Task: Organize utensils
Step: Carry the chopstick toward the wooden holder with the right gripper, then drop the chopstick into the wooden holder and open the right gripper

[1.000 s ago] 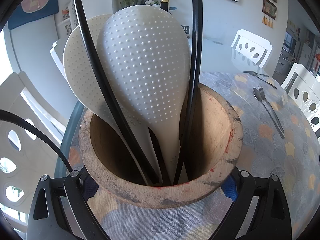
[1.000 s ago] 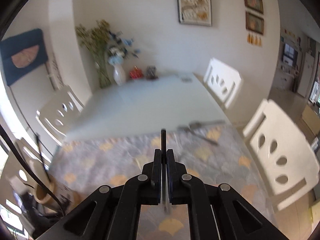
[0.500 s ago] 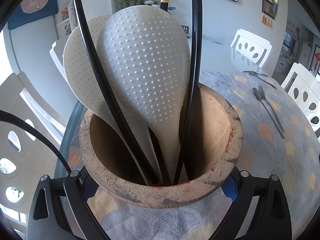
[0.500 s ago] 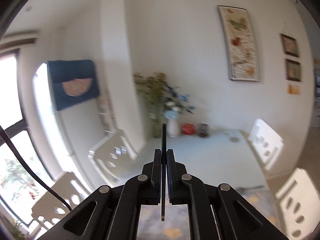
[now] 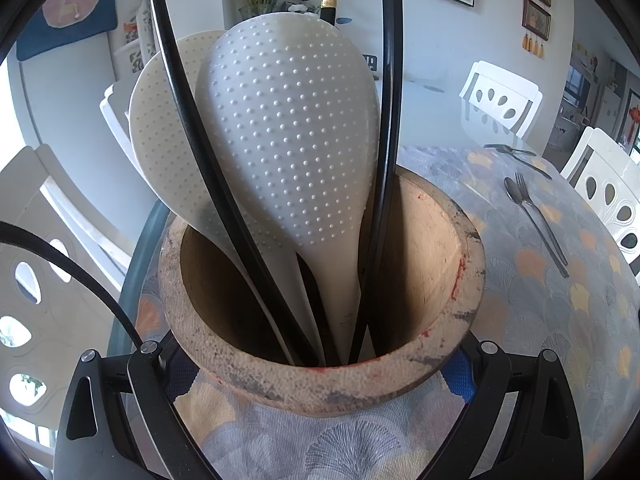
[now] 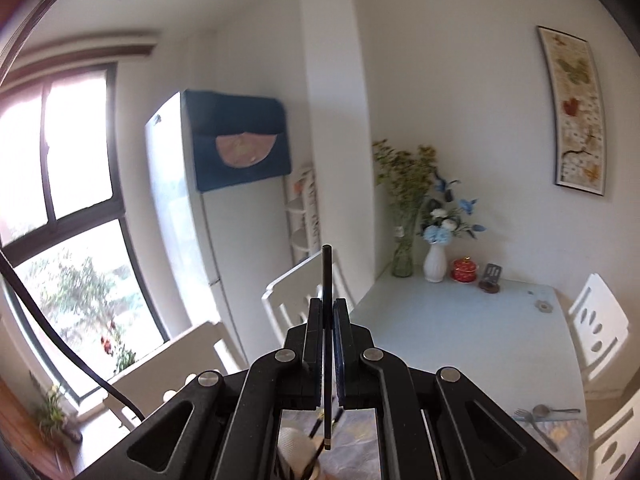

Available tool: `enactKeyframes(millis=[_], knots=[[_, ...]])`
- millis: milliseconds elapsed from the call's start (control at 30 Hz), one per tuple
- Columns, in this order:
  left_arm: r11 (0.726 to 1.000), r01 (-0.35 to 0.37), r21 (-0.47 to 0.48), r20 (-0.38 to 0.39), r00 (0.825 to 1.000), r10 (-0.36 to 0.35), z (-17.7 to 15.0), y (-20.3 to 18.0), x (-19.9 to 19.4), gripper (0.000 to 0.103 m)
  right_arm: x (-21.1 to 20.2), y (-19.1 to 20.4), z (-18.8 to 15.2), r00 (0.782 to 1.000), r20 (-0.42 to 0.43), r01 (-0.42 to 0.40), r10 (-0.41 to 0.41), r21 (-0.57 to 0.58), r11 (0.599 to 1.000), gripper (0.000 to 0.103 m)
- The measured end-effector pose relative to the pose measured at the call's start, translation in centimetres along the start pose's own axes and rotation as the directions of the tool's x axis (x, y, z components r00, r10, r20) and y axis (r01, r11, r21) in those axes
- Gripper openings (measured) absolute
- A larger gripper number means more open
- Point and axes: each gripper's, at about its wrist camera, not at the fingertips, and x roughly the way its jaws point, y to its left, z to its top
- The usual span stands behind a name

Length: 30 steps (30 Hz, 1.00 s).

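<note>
A brown round utensil holder [image 5: 320,380] fills the left wrist view, and my left gripper [image 5: 320,360] is shut on its sides with the blue pads [image 5: 460,378] against it. Two white dimpled rice paddles [image 5: 292,120] and several black chopsticks [image 5: 386,120] with gold bands stand inside. My right gripper [image 6: 328,304] is shut on one black chopstick [image 6: 327,272], which stands upright through the jaws. Below those jaws, the holder's top with a white paddle [image 6: 296,450] shows in the right wrist view.
A spoon and fork [image 5: 534,220] lie on the patterned tablecloth [image 5: 560,320] right of the holder, with another pair [image 5: 516,156] farther back. White chairs [image 5: 500,96] ring the table. Vases with flowers [image 6: 434,256] stand at the far wall end.
The right wrist view has swung up and to the left, from the tabletop to the wall, fridge and window, with the chopstick still gripped. The left gripper and holder have not moved.
</note>
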Motion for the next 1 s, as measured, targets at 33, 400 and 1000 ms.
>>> enactKeyframes(millis=[33, 400, 1000], knots=[[1.000, 0.000, 0.001, 0.002, 1.000, 0.000, 0.0, 0.0, 0.0, 0.096, 0.3, 0.4, -0.2, 1.000, -0.010, -0.011, 0.011, -0.003, 1.000, 0.004], [1.000, 0.016, 0.007, 0.006, 1.000, -0.016, -0.2, 0.4, 0.0, 0.096, 2.1, 1.1, -2.6, 0.994, -0.087, -0.066, 0.069, 0.038, 0.997, 0.004], [1.000, 0.009, 0.015, 0.000, 1.000, -0.009, -0.2, 0.2, 0.2, 0.096, -4.7, -1.2, 1.3, 0.990, 0.122, 0.072, -0.072, 0.004, 0.997, 0.066]])
